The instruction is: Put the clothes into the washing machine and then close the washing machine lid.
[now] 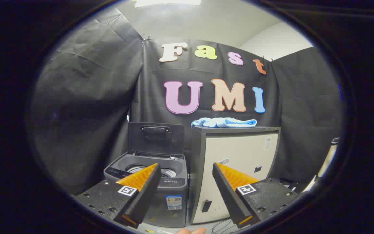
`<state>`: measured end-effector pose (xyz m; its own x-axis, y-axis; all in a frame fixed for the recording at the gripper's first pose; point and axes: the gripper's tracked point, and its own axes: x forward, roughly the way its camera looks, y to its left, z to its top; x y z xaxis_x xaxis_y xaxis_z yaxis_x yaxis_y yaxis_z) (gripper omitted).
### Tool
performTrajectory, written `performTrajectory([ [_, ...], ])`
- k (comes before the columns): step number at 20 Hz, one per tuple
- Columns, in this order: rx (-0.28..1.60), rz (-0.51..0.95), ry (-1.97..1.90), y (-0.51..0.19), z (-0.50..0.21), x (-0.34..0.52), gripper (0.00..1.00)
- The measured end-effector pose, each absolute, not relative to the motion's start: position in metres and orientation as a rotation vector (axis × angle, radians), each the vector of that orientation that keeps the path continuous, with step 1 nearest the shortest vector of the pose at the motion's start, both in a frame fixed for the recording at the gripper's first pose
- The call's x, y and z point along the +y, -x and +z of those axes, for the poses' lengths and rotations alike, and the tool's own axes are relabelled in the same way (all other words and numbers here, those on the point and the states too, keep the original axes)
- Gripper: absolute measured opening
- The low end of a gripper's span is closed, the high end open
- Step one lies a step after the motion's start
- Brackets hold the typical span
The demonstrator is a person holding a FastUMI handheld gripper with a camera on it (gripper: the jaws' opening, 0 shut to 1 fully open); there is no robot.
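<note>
**Around the cabinet**

A pale cabinet [239, 169] with a dark top and dark side frame stands against the black cloth wall [86, 107]. Small dark fittings and a sticker sit on its front. Off to its right, near the cloth, a light-coloured pole [326, 161] with a dark cap leans. Thin cables [221, 226] lie looped on the floor at the cabinet's foot. Above it, a white ceiling [206, 22].

Washing machine [161, 182] tub open from above, its lid [156, 137] raised upright behind the opening, tall cabinet [235, 169] standing just beside it, blue clothes [224, 122] on the cabinet top unobstructed, gripper [185, 172] fingers spread wide with nothing between them
</note>
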<state>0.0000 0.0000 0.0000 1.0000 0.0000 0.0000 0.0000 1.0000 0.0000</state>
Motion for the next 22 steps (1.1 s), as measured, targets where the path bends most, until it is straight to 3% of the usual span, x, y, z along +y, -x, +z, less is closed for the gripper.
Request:
performTrajectory([
  [22, -0.007, 0.005, -0.007, -0.0053, 0.0021, -0.0006, 0.96],
])
